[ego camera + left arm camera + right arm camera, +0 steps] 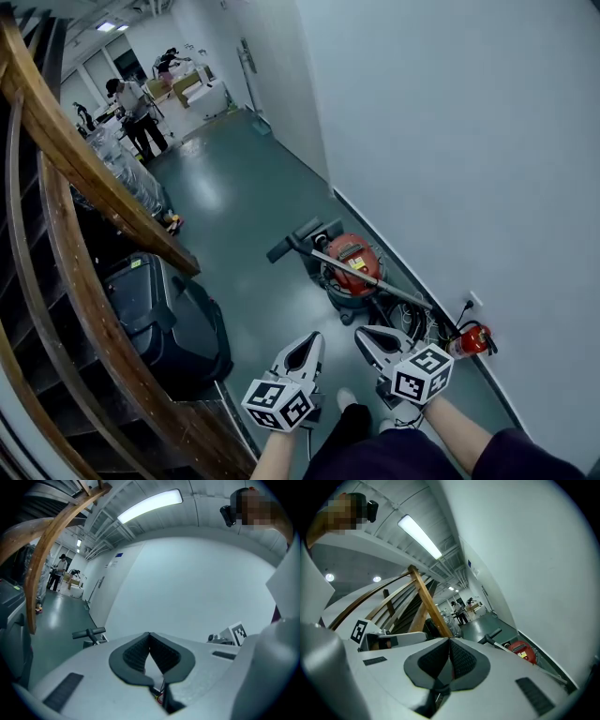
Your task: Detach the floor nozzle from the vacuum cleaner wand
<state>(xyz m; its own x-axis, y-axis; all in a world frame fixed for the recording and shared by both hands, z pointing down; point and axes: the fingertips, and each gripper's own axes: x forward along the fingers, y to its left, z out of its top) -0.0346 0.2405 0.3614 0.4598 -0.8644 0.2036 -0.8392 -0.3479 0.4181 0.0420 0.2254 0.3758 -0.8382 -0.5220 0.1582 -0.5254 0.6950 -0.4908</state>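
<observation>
A red canister vacuum cleaner (353, 265) stands on the floor by the right wall. Its metal wand (367, 276) lies across it, and the black floor nozzle (292, 240) sits at the wand's far end. The nozzle (89, 634) shows small in the left gripper view, and in the right gripper view the nozzle (493, 634) and the red canister (518, 648) appear. My left gripper (311, 338) and right gripper (361, 334) hang side by side short of the vacuum, both shut and empty. Neither touches the vacuum.
A wooden stair rail (56, 141) runs along the left. A black bin (164, 314) stands beside it. A red fire extinguisher (472, 341) leans at the right wall near loose cables (427, 328). People (136, 114) stand far down the green-floored corridor.
</observation>
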